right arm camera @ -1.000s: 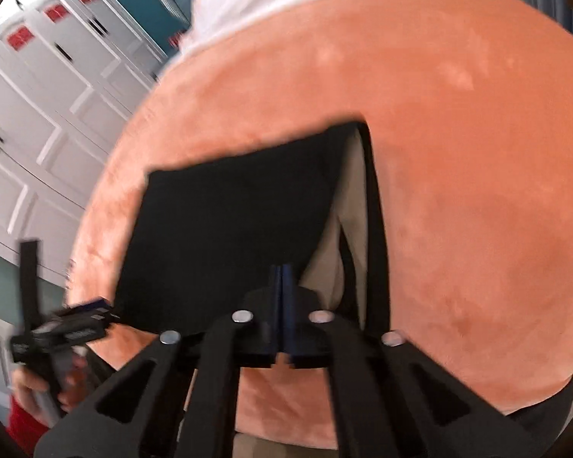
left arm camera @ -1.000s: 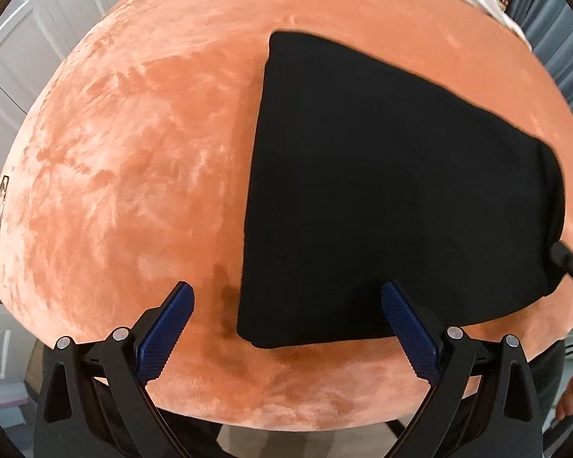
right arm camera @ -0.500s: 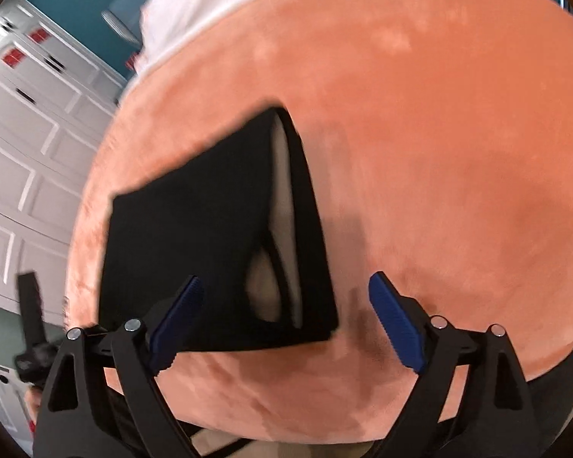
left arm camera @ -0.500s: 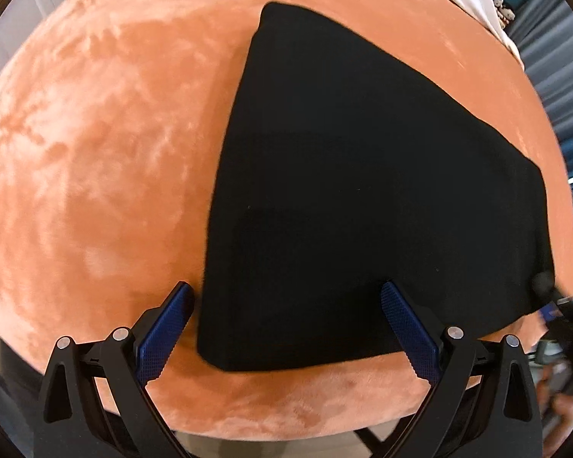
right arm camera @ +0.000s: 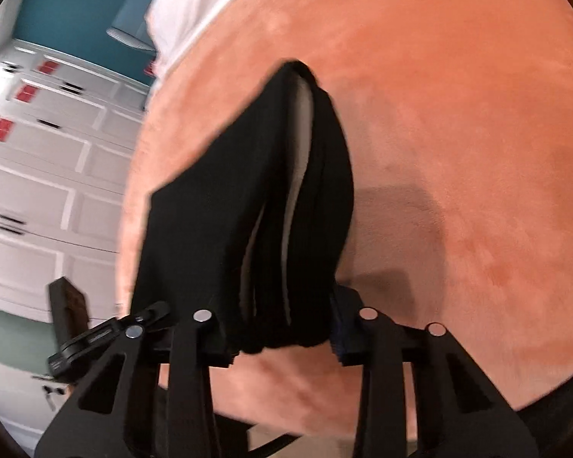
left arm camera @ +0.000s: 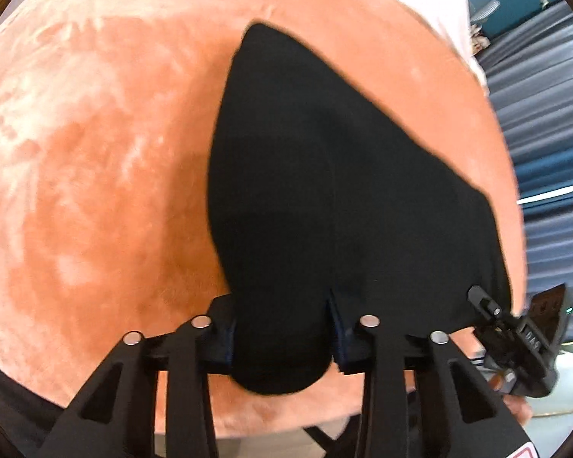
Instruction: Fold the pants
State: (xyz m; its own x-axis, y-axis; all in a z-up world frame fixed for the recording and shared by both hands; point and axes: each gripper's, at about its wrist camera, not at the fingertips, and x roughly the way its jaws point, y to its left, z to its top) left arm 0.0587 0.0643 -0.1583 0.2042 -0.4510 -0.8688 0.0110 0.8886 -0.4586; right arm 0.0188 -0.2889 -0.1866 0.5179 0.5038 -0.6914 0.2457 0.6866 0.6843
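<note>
The black pants [left arm camera: 324,175] lie folded on an orange plush surface [left arm camera: 95,175]. My left gripper [left arm camera: 282,339] is shut on the near left corner of the pants, with the cloth bunched between its jaws. My right gripper [right arm camera: 282,336] is shut on the near right corner of the pants [right arm camera: 248,206], where a pale lining [right arm camera: 301,141] shows between the layers. The near edge is raised off the surface. The right gripper also shows at the lower right of the left wrist view [left arm camera: 489,309].
The orange surface [right arm camera: 458,152] ends just below both grippers. White panelled cabinet doors [right arm camera: 49,175] stand to the left, a white cloth [left arm camera: 420,4] lies at the far side, and grey-blue curtains [left arm camera: 546,122] hang at the right.
Both grippers were open over the near corners half a second ago. They have closed on the pants, and the near edge has lifted and bunched.
</note>
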